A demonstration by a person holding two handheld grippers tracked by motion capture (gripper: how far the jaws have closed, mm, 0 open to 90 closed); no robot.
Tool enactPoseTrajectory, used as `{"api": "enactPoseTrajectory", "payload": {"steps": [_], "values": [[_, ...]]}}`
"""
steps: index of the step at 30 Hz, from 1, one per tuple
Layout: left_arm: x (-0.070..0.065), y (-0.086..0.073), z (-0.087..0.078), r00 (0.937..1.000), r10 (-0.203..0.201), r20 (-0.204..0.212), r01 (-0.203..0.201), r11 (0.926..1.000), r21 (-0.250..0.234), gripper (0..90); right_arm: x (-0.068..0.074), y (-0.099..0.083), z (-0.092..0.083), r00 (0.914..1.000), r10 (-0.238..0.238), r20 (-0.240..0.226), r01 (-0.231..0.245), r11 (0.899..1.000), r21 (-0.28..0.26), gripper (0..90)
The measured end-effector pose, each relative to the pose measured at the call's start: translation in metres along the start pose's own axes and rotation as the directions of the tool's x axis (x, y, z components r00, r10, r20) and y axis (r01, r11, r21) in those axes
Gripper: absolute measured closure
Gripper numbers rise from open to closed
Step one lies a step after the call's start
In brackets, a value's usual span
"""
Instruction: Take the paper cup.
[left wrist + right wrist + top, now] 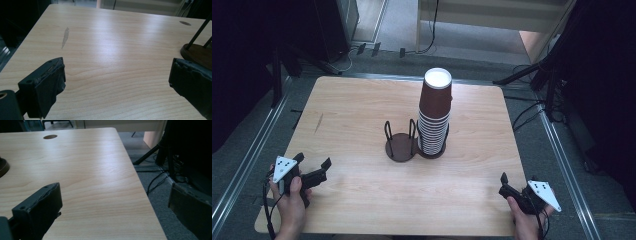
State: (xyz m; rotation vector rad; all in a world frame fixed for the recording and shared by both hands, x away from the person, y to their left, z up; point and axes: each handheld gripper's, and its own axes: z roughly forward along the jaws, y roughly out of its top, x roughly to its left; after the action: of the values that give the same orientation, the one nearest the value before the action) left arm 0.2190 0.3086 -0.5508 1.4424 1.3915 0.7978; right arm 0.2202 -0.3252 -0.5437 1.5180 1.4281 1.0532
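At mid-counter (362,115), standing upright: a tall stack of brown paper cups (434,117), seated in the right ring of a two-ring wire holder (404,142), with the left ring beside it vacant. Judging the cups light, thin-walled and easily crushed, likely nested snugly and inclined to lift several at once; taking hold best at the top cup's side wall just under its white rim, squeezing gently. Guarding against tipping, the stack being tall on a narrow base.

Resting near the counter's front left corner: left gripper (312,167), fingers (43,87) spread wide, gripping nothing, well apart from the holder's brown base (197,52) showing at the right of the left gripper view. Sitting at the front right corner, close to the counter's edge: right gripper (507,182), fingers (37,212) likewise parted, clasping nothing, one of them hanging past the edge over grey floor (160,202). Leaving broad bare wood on both sides for approaching; minding the upright wires when reaching in.
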Motion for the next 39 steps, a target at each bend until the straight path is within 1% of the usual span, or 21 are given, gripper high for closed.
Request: {"api": "enactPoseTrajectory", "payload": {"steps": [3, 5, 6, 7, 8, 10, 13, 14, 17, 20, 22, 27, 31, 32, 34, 39], "values": [[-0.002, 0.0, 0.0, 0.9999, 0.012, -0.006, -0.012, 0.9999, -0.001, 1.7, -0.001, 0.001, -0.002, 0.9998, 0.01, -0.016, -0.01, 1.0, -0.009, 0.0], [-0.001, 0.0, 0.0, 1.0, 0.005, 0.003, -0.005, 1.0, 0.002, 1.7, 0.0, 0.002, -0.003, 0.9994, 0.017, -0.031, -0.018, 1.0, -0.011, 0.0], [-0.001, 0.0, 0.0, 1.0, 0.005, 0.003, -0.005, 1.0, 0.002, 1.8, 0.0, 0.002, -0.003, 0.9994, 0.017, -0.031, -0.018, 1.0, -0.011, 0.0], [-0.001, 0.0, 0.0, 1.0, -0.001, 0.006, 0.001, 1.0, 0.003, 1.8, 0.001, 0.003, -0.004, 0.999, 0.019, -0.041, -0.019, 1.0, -0.014, 0.0], [0.0, 0.0, 0.0, 0.9999, -0.006, 0.009, 0.006, 1.0, 0.007, 1.7, 0.005, 0.008, -0.007, 0.9974, 0.027, -0.067, -0.028, 0.999, -0.022, 0.0], [0.0, 0.0, 0.001, 0.9999, -0.013, 0.009, 0.013, 0.9999, 0.007, 1.7, 0.008, 0.012, -0.009, 0.9958, 0.031, -0.086, -0.034, 0.999, -0.03, 0.0], [0.0, 0.0, 0.001, 0.9999, -0.016, 0.006, 0.016, 0.9998, 0.007, 1.8, 0.012, 0.017, -0.011, 0.9947, 0.031, -0.098, -0.034, 0.999, -0.034, 0.0], [0.0, 0.0, 0.001, 0.9999, -0.01, 0.003, 0.01, 0.9998, 0.014, 1.7, 0.018, 0.021, -0.011, 0.9943, 0.013, -0.105, -0.017, 0.999, -0.037, 0.0], [0.0, 0.001, 0.002, 1.0, -0.003, 0.001, 0.003, 0.9998, 0.021, 1.8, 0.025, 0.027, -0.01, 0.9928, 0.002, -0.12, -0.008, 0.999, -0.049, 0.0], [-0.001, 0.001, 0.002, 1.0, 0.0, -0.003, 0.0, 0.9996, 0.028, 1.7, 0.034, 0.034, -0.009, 0.9904, 0.007, -0.138, -0.016, 0.998, -0.063, 0.0], [-0.001, 0.001, 0.003, 1.0, -0.003, -0.009, 0.004, 0.9996, 0.026, 1.7, 0.041, 0.039, -0.008, 0.989, 0.003, -0.148, -0.013, 0.998, -0.068, 0.0], [-0.001, 0.001, 0.002, 0.9999, 0.0, -0.014, 0.0, 0.9997, 0.023, 1.7, 0.063, 0.053, -0.004, 0.9863, -0.022, -0.163, 0.007, 0.996, -0.09, 0.0], [0.001, 0.0, 0.002, 0.9998, -0.018, -0.004, 0.019, 0.9997, 0.017, 1.7, 0.08, 0.065, -0.002, 0.9808, -0.039, -0.191, 0.018, 0.994, -0.111, 0.0], [0.001, 0.0, 0.001, 0.9997, -0.024, -0.002, 0.024, 0.9996, 0.016, 1.7, 0.084, 0.068, -0.001, 0.9791, -0.036, -0.2, 0.013, 0.993, -0.114, 0.0], [0.001, 0.0, 0.001, 0.9997, -0.025, -0.002, 0.025, 0.9996, 0.015, 1.7, 0.091, 0.074, 0.0, 0.9767, -0.027, -0.213, 0.002, 0.993, -0.117, 0.0], [0.001, 0.001, 0.002, 0.9998, -0.019, 0.003, 0.019, 0.9996, 0.021, 1.7, 0.11, 0.085, 0.002, 0.9701, -0.04, -0.239, 0.006, 0.99, -0.139, 0.0]]}}
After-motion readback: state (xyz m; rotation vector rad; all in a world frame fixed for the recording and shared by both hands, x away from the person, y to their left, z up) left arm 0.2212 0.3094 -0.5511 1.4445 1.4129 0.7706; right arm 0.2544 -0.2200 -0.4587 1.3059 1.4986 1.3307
